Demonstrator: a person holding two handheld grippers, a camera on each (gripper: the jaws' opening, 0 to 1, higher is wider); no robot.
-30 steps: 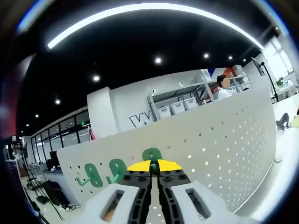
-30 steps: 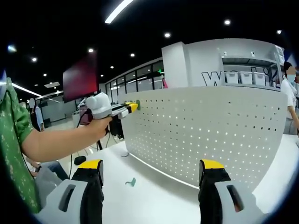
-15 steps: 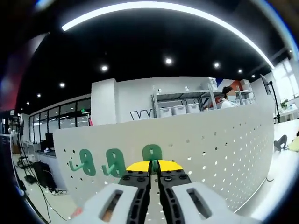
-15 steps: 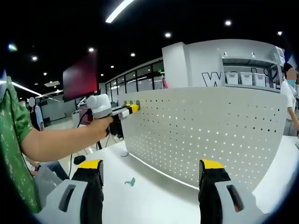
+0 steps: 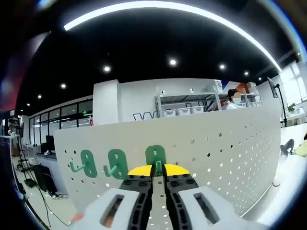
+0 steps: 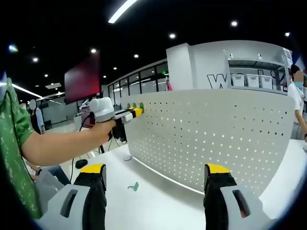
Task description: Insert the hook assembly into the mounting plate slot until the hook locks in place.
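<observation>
My left gripper [image 5: 157, 173] is shut on the stem of a green hook [image 5: 155, 156], whose flat back plate rests against the white pegboard [image 5: 225, 148] near its top edge. Two more green hooks [image 5: 116, 164] hang on the board to the left of it. In the right gripper view, the left gripper [image 6: 135, 111] is held by a person's hand [image 6: 103, 129] at the pegboard's [image 6: 216, 134] upper left corner. My right gripper [image 6: 156, 191] stands open over the white table [image 6: 158, 206] with nothing between its jaws. A small green hook piece [image 6: 133, 187] lies on the table.
The person's bare arm and green sleeve [image 6: 14, 143] reach in from the left. Another person [image 6: 298, 96] stands behind the pegboard at the right. Shelves with white bins [image 6: 249, 79] line the back wall. A dark object [image 6: 82, 164] lies by the table's left edge.
The left gripper view has rolled level since a second ago, and the held hook sits squarer on the pegboard. The right gripper and its view have stayed still.
</observation>
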